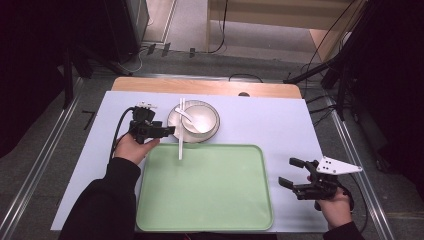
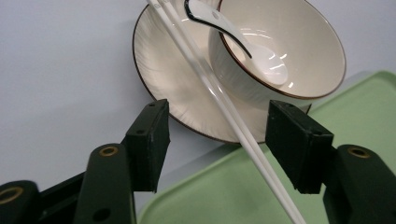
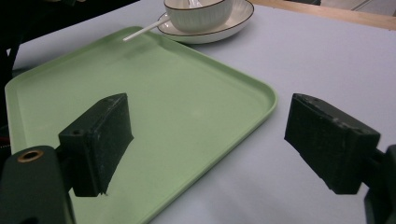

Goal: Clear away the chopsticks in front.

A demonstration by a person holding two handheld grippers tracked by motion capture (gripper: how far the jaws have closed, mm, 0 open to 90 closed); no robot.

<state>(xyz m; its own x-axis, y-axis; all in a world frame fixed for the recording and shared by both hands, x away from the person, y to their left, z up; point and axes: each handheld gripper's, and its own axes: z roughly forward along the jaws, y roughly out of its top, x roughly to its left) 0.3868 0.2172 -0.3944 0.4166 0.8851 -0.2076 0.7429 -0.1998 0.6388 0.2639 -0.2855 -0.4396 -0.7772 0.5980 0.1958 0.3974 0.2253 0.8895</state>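
The left claw [image 2: 217, 140] stands spread around the white chopsticks [image 2: 219, 98], untouched, which run lengthwise from plate [image 2: 159, 74] rim onto the green tray [image 2: 224, 196], while the right claw [image 3: 208, 140] gapes beside it.

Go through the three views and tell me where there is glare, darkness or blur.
High view: table evenly lit, the room's sides and corners nearly black. Left gripper view: bright glints on the spoon and inside the bowl, sharp; the left tongs close to the lens look soft. Right gripper view: tray sharp with a soft sheen, the right tongs slightly blurred.
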